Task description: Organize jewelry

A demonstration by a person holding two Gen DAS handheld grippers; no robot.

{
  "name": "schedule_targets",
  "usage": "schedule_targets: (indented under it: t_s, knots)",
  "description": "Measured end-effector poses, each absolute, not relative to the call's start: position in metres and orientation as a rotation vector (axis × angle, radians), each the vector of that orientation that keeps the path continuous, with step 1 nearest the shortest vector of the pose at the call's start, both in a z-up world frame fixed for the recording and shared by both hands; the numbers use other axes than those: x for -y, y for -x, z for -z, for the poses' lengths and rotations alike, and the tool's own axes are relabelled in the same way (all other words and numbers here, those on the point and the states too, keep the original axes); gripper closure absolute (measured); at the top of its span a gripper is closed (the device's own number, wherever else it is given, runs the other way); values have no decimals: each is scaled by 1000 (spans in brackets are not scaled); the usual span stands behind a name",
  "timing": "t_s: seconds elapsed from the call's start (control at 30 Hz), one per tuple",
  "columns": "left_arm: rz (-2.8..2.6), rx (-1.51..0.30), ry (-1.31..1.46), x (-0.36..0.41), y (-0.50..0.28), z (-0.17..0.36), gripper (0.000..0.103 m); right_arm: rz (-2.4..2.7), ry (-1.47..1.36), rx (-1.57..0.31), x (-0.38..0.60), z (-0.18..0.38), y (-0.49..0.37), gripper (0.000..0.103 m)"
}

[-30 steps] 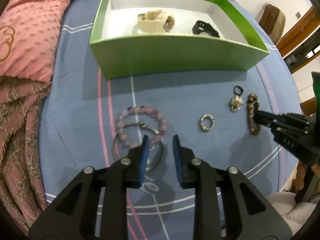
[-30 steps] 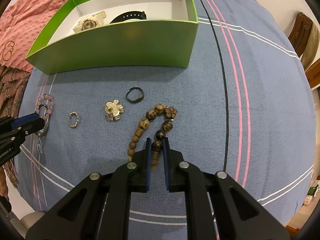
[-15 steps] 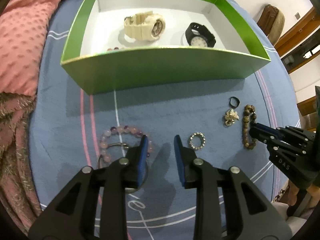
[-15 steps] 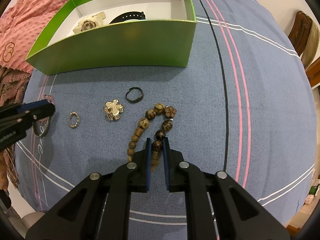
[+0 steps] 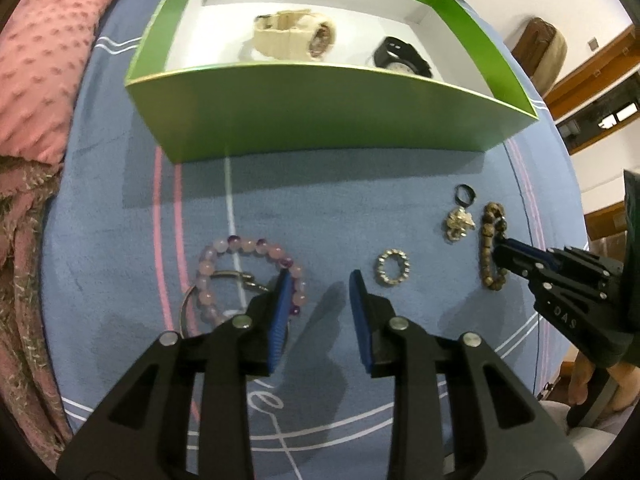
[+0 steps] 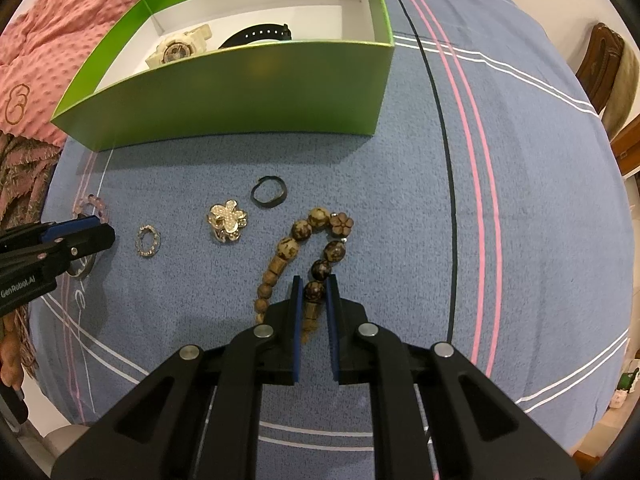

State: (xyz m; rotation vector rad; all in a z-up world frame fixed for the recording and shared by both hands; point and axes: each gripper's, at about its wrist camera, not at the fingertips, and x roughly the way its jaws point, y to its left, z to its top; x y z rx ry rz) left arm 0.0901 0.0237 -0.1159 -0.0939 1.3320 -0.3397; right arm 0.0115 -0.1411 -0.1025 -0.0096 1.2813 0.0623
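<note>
At lower centre, the right tongs (image 6: pixel 313 292) pinch a brown wooden-bead bracelet (image 6: pixel 304 252) with a carved flower bead, lying on the blue bed cover (image 6: pixel 400 208); the left tongs (image 5: pixel 318 284) gape empty.

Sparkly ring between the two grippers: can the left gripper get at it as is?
Probably yes. The sparkly ring lies alone on the blue cover, just beyond the right finger of the left gripper, whose fingers are apart and empty. Nothing covers it; the pink bracelet lies aside.
</note>
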Motion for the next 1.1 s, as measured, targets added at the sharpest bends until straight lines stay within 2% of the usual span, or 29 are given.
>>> schedule_targets:
  t_s: [0.3,0.43,0.77,0.83,0.87,1.1]
  knots:
    - [386,-1334,102,-19,-85,115,74,-63,3,-1281,141,102,-12,92]
    - [352,-1329,33,-9,-82,114,77,-62,5,-1281,141,102,-12,92]
    - [267,-1287,-186,24,-70,112,78,-54,36,-1275,134,103,-10,92]
    - [263,-1279,-188,27,-67,110,83,-51,50,-1273,129,103,-9,92]
    - [265,-1275,-185,27,-67,109,94,-51,53,-1271,128,103,-9,92]
    - [267,-1258,-128,15,-58,100,95,-63,22,-1258,126,98,-4,93]
